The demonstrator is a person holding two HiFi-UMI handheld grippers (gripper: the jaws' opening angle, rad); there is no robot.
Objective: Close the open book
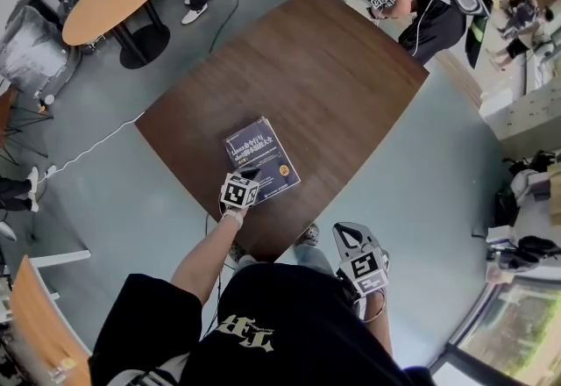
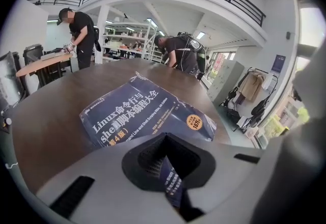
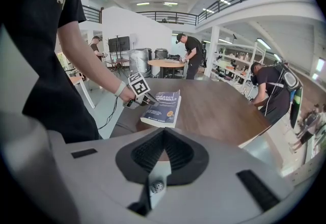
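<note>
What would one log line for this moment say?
book: closed, flat on table | left gripper: shut, tip at book's near edge | right gripper: shut, off the table

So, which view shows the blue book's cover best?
The left gripper view: the book lies close and large, cover up, its title readable. The head view shows it small from above on the table; the right gripper view shows it far off, at a low angle.
</note>
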